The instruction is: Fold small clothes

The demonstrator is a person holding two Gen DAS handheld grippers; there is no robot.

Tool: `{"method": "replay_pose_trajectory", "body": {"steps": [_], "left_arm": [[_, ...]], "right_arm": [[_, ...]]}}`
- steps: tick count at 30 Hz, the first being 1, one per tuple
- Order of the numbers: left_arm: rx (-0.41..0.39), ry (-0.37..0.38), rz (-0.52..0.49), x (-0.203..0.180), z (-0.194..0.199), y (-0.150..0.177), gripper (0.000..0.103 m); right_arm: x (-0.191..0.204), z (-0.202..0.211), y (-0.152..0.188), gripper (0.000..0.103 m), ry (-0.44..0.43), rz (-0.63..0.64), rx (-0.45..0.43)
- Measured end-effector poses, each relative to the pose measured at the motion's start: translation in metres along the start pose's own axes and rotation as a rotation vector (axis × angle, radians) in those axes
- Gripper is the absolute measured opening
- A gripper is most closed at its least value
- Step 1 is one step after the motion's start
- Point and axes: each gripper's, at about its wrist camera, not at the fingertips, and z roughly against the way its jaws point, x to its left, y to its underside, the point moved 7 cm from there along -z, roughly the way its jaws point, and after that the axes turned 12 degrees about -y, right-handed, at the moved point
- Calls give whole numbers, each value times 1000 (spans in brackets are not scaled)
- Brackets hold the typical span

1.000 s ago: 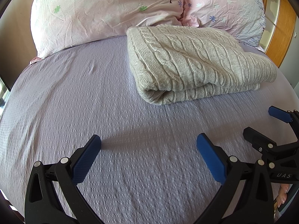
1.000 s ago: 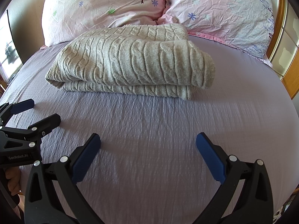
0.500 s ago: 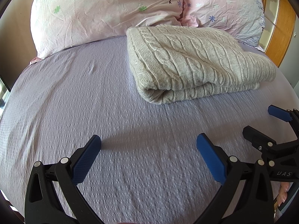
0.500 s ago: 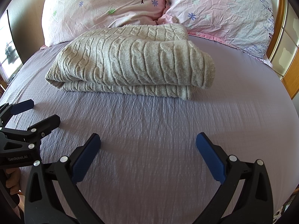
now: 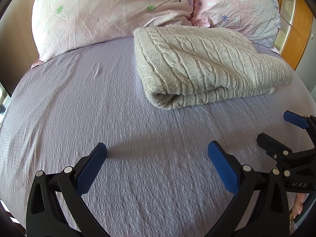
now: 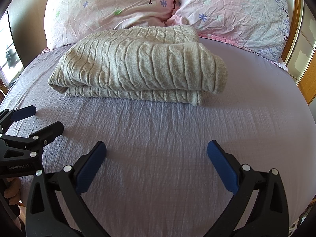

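Note:
A beige cable-knit sweater (image 5: 205,67) lies folded in a thick rectangle on the lilac bed sheet (image 5: 79,102), just in front of the pillows. It also shows in the right wrist view (image 6: 138,69). My left gripper (image 5: 157,158) is open and empty, low over the sheet, short of the sweater's near left corner. My right gripper (image 6: 156,158) is open and empty, short of the sweater's front edge. The right gripper shows at the right edge of the left wrist view (image 5: 280,134), and the left gripper at the left edge of the right wrist view (image 6: 37,120).
Two pink floral pillows (image 6: 110,7) (image 6: 237,13) stand against the headboard behind the sweater. A wooden frame with glass panels (image 6: 302,45) runs along the right side. A window (image 6: 7,57) is at the far left.
Both grippers have stayed open and nearly still. The left wrist view has drifted very slightly, with the sweater a touch higher in frame.

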Motion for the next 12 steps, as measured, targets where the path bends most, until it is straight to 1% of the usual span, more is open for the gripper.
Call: {"method": "replay_pose_trajectory", "body": {"steps": [12], "left_arm": [[-9,3,0,0,1,1,102]], "right_arm": [[0,-1,0,101,0,0,0]]}}
